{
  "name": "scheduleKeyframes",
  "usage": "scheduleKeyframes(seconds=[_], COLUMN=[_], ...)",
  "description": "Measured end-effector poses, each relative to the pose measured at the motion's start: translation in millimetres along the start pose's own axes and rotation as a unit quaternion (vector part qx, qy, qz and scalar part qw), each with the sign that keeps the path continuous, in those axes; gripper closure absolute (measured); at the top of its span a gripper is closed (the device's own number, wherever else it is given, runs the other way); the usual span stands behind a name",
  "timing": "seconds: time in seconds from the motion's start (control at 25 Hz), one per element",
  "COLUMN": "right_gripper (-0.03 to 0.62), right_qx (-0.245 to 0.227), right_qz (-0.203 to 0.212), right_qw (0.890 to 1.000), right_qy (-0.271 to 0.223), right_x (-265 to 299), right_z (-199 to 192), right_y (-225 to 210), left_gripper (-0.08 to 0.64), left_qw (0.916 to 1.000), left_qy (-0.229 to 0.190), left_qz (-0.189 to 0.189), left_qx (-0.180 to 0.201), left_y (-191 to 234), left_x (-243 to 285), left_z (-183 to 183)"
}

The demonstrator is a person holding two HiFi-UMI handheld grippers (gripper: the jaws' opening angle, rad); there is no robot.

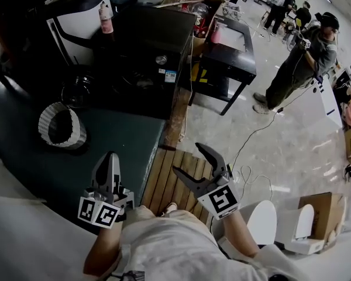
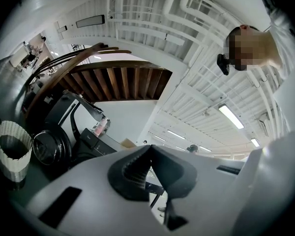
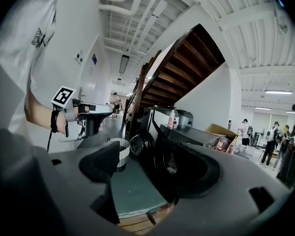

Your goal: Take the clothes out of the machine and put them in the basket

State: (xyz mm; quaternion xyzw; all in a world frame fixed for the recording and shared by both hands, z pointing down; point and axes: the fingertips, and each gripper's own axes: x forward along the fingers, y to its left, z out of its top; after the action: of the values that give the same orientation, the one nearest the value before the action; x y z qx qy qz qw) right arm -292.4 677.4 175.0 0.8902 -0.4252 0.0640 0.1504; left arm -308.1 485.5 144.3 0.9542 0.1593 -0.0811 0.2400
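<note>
- Right claw (image 1: pixel 187 158) is spread wide and empty, aimed at the dark machine (image 1: pixel 146 51) ahead, seemingly ready to reach in.
- Left claw (image 1: pixel 112 157) is pressed together, idle; the white basket (image 1: pixel 44 122) waits ahead to its left, no clothes visible.

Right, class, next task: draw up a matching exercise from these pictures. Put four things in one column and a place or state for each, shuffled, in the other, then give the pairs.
Things
1. left gripper
2. right gripper
3. white basket
4. pink bottle

Places and states
A. on top of the black machine
B. jaws apart, nothing between them
C. on the dark green surface, left of the machine in the head view
D. jaws together

Pairs: 1-D, 2-B, 3-C, 4-A
</note>
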Motion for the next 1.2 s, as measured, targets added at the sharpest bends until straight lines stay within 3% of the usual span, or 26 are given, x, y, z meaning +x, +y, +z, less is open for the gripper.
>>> scheduleKeyframes(seconds=[0.2, 0.4, 0.56, 0.76, 0.88, 1.0, 1.2], right_gripper=[0.232, 0.227, 0.229, 0.229, 0.229, 0.229, 0.229], right_qx=[0.018, 0.011, 0.012, 0.002, 0.0, 0.029, 0.035], right_qz=[-0.005, 0.027, 0.05, 0.065, 0.054, 0.024, -0.009], right_qw=[1.0, 0.999, 0.998, 0.996, 0.995, 0.994, 0.991], right_qy=[-0.002, 0.02, 0.03, 0.058, 0.079, 0.102, 0.128], right_x=[11.3, 51.9, 116.9, 242.5, 324.3, 385.0, 428.1], right_z=[-14.6, -16.1, -17.0, -0.5, 23.8, 56.3, 106.1], right_y=[-19.8, -26.1, -24.1, -25.0, -32.4, -41.6, -58.0], left_gripper=[0.545, 0.545, 0.545, 0.546, 0.545, 0.545, 0.546], left_qw=[0.9998, 0.9987, 0.998, 0.9966, 0.9965, 0.9952, 0.9926], left_qy=[0.004, 0.0, 0.004, 0.015, 0.023, 0.032, 0.064], left_qz=[0.015, 0.051, 0.063, 0.074, 0.061, 0.036, -0.01], left_qx=[0.01, 0.002, -0.011, -0.034, -0.053, -0.086, -0.103], left_y=[6.5, 43.8, 97.3, 205.6, 276.2, 328.2, 357.1], left_x=[13.0, 29.6, 48.3, 85.8, 124.5, 165.2, 229.2], left_z=[-4.4, 1.0, 3.0, 21.1, 50.2, 89.6, 133.7])
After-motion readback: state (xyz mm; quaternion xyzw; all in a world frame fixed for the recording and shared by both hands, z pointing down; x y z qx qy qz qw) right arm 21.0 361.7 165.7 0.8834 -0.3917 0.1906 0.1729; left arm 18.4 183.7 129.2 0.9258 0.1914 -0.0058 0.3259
